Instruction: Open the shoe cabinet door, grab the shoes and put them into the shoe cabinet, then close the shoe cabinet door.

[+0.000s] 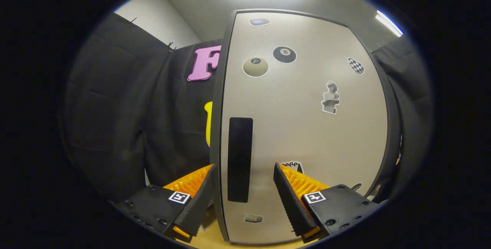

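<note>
While the gripper [243,172] is hanging in front of the shoe cabinet door [307,134], its two fingers are standing apart, one on each side of the door's left edge, with the dark handle strip [240,159] lying between them. Whether either finger is touching the panel I cannot tell; neither seems to be pressing on it.

That door is looking like a flat, stiff board with a smooth pale face and a dark rim, probably light enough to swing on hinges at its far side, though the hinges are not showing. A smooth face like that is likely to be slippery, so pinching the flat panel would be a poor bet. My guess is the best hold is at the free left edge beside the handle strip, one finger going behind the edge and the other staying on the front, or a fingertip hooking into the strip if it is a recess, which I cannot make out.

Counting what is showing: one door, one handle strip, two billiard-ball stickers [284,54], one bust sticker [330,98], one checkered sticker [355,66], and a few smaller stickers too blurred to name.

Below the door's bottom edge a wooden surface [207,237] is peeking out.
</note>
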The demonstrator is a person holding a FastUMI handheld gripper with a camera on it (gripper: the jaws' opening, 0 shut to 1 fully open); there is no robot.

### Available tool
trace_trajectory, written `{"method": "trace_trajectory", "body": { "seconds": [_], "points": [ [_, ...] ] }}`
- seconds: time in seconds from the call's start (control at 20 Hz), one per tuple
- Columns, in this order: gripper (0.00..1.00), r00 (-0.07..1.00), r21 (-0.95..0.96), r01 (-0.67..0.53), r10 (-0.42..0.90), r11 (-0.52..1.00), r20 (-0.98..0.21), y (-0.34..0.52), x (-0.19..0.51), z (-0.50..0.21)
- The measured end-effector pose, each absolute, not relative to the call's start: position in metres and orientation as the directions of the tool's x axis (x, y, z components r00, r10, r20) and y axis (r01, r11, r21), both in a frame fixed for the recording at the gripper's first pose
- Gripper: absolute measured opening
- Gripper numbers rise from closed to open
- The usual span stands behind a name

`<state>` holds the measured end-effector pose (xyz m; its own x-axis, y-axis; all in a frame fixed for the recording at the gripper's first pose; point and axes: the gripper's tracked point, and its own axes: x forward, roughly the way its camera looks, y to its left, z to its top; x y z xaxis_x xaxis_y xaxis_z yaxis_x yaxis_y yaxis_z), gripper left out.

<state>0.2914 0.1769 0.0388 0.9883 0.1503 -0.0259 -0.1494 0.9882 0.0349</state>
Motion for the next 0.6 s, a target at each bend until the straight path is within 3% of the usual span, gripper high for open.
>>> {"method": "trace_trajectory", "body": {
  "seconds": [0.2, 0.35, 0.4, 0.5, 0.6],
  "points": [
    [0.64, 0.987, 0.026, -0.157, 0.158, 0.987, -0.036, 0.189, 0.303, 0.038],
    [0.32, 0.986, -0.045, -0.164, 0.163, 0.985, -0.033, 0.189, 0.302, 0.035],
    [0.32, 0.981, -0.019, -0.19, 0.189, 0.982, -0.043, 0.189, 0.299, 0.036],
    [0.17, 0.966, 0.024, -0.248, 0.249, 0.968, -0.068, 0.192, 0.297, 0.036],
    [0.17, 0.955, 0.016, -0.286, 0.286, 0.958, -0.073, 0.189, 0.286, 0.04]
  ]
}}
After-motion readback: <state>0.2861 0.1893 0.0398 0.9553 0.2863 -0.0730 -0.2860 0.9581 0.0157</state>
